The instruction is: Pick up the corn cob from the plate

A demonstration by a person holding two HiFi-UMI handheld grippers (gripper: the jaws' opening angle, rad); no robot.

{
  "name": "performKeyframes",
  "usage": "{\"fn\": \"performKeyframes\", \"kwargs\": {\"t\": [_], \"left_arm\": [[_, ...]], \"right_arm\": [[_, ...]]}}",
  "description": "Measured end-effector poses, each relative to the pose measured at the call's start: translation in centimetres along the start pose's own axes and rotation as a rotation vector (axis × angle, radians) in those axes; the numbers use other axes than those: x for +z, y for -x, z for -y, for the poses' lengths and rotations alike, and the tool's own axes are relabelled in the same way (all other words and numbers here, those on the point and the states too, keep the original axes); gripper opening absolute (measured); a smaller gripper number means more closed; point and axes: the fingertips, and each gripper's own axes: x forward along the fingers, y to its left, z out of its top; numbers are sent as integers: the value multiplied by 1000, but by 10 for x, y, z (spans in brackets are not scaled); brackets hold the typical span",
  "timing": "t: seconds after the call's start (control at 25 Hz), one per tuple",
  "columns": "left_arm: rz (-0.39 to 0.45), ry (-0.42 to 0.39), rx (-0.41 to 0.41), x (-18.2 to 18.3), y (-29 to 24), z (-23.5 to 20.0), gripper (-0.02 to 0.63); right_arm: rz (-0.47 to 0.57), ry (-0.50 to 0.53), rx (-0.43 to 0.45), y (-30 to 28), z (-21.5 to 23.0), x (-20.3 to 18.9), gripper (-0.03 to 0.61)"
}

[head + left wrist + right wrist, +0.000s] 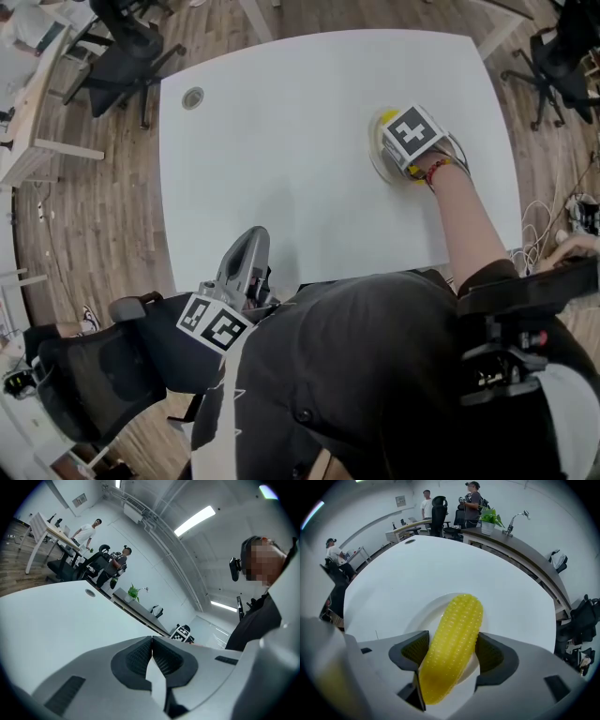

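Observation:
A yellow corn cob (457,634) lies slanted between the two pads of my right gripper (447,651), which is shut on it. Its far tip reaches out over the white plate (417,620) underneath. In the head view the right gripper (398,141) sits over the plate (378,155) at the table's right side, its marker cube hiding most of the cob; only a bit of yellow corn cob (385,119) shows. I cannot tell whether the cob is off the plate. My left gripper (251,234) rests at the table's near edge, shut and empty (151,641).
The white table (281,169) has a round cable grommet (192,97) at its far left. Black office chairs (122,56) (562,56) stand past both far corners. Cables lie on the wooden floor at the right (544,220). People stand far behind the table (473,498).

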Motion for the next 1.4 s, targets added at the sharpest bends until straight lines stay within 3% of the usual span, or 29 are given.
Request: {"fn": "performKeyframes", "kwargs": {"t": [0.48,0.8,1.0,1.4], "left_arm": [[10,-3,0,-8,10,8,15],[13,-6,10,-9,18,15,15],[18,-17,19,-7,26,20,15],[50,-48,63,5,58,11,15]], "right_arm": [[101,-16,-12,4,1,-4,311],[175,-98,31,8,3,-4,295],[228,-84,2,17,7,3,291],[489,-196,-13,41,10,7,284]]}}
